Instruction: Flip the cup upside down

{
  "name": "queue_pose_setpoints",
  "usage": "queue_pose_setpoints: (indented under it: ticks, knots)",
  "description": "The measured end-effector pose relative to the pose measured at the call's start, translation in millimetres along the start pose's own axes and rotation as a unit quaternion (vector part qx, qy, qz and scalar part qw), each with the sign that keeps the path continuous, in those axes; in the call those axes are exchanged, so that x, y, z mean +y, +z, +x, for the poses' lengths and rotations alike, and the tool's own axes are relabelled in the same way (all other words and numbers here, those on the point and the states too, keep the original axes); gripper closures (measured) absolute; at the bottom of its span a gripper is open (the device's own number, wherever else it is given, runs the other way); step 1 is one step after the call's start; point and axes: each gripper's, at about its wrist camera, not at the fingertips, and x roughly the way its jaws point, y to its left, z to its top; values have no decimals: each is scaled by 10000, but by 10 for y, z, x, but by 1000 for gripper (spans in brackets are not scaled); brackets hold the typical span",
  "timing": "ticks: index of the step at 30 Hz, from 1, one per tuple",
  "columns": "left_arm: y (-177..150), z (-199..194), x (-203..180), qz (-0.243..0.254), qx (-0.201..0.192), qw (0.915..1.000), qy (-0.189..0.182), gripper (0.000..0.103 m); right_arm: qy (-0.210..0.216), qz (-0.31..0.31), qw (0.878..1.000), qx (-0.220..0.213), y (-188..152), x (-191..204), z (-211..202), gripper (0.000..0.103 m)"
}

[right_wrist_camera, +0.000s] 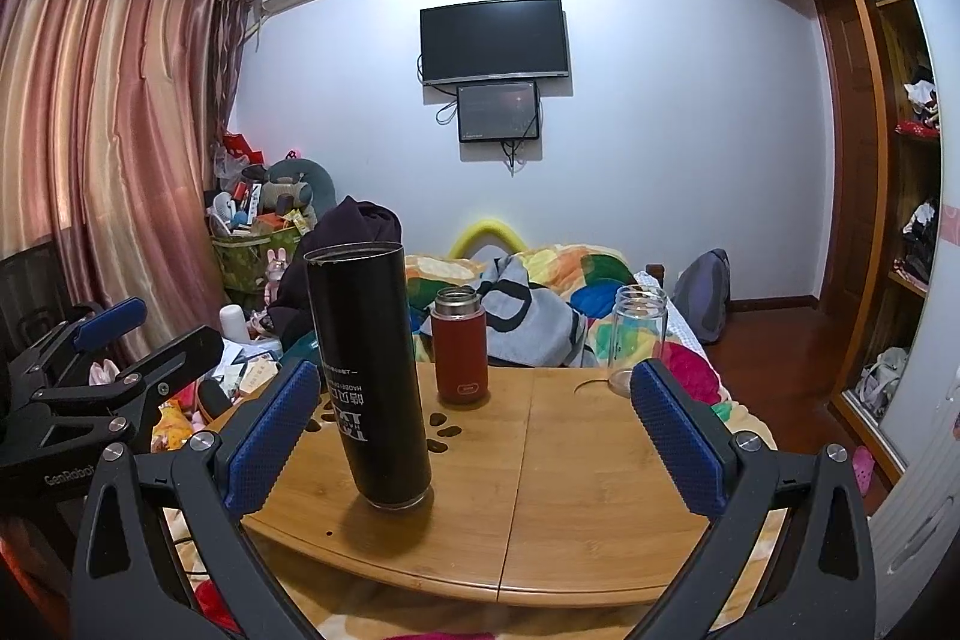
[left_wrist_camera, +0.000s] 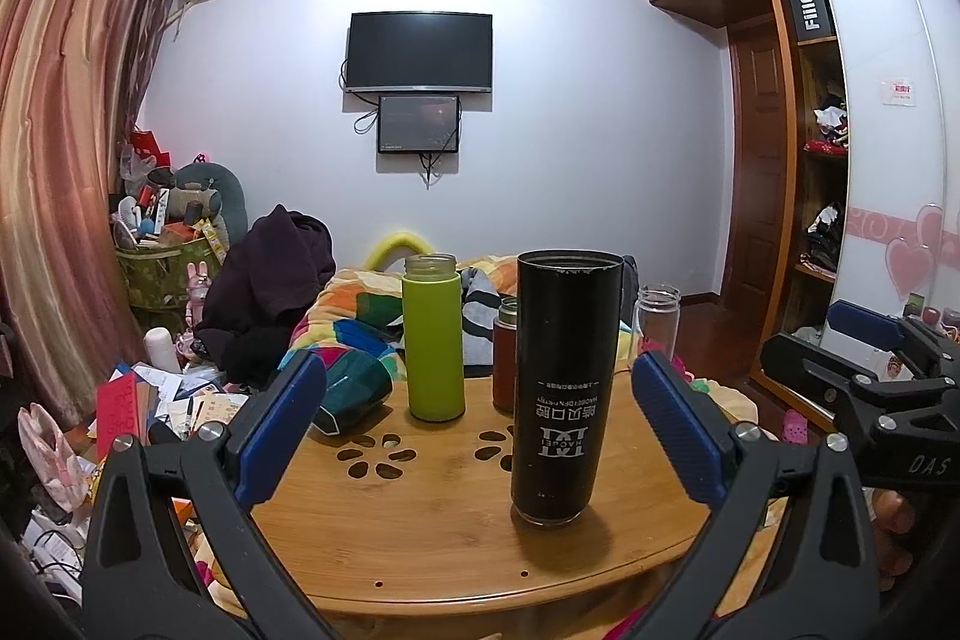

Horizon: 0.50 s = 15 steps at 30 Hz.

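Observation:
A tall black cup stands on the wooden table, its white lettering upside down; it also shows in the right wrist view. A green bottle, a red flask and a clear glass jar stand upright with open mouths. A dark green cup lies on its side at the table's left edge. My left gripper is open and empty, with the black cup between its fingers' lines but farther off. My right gripper is open and empty, the black cup near its left finger.
The table sits over a bed with a colourful blanket. Clutter and a basket fill the left floor. A wardrobe stands at the right. The right gripper shows at the right edge of the left view.

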Motion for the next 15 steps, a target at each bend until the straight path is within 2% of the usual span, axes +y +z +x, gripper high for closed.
queue_pose_setpoints:
  ticks: [15]
  knots:
    - [-2, -42, 10, 3, -22, 10000, 20, 0, -3, -3, 10000, -34, 12, 6, -32, 0]
